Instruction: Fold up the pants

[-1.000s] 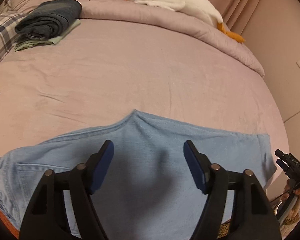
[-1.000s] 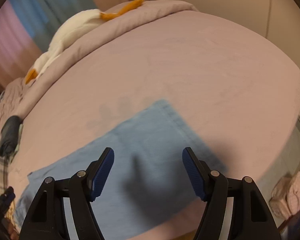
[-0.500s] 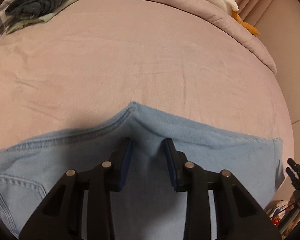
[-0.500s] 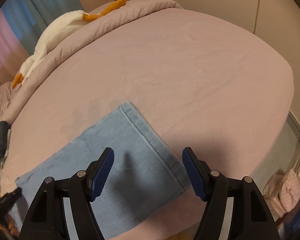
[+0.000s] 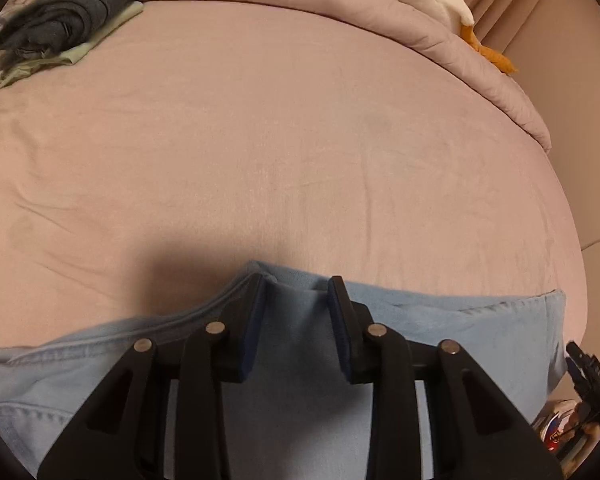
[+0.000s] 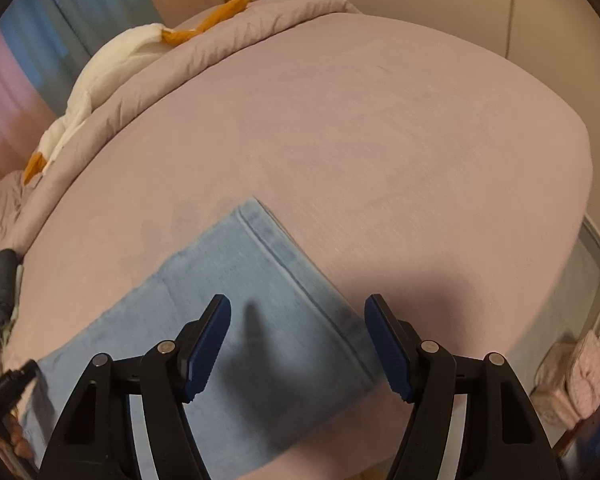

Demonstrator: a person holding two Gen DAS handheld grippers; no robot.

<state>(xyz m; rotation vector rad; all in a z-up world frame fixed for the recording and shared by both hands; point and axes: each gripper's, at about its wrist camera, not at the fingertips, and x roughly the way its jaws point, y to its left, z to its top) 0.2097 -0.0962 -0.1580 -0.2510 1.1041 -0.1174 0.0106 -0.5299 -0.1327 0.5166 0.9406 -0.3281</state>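
— At the near bed edge (image 5: 260, 152): left gripper (image 5: 296, 284) narrow, pinching a raised fold of the pants (image 5: 440, 320).
— And right?
— Right gripper (image 6: 298, 308) wide, nothing held, over the hem corner. Light blue denim, lying flat across the pink sheet.

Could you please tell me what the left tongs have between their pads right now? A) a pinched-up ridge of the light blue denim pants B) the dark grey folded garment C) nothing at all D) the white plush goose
A: the left tongs squeeze a raised fold of the light blue denim pants.
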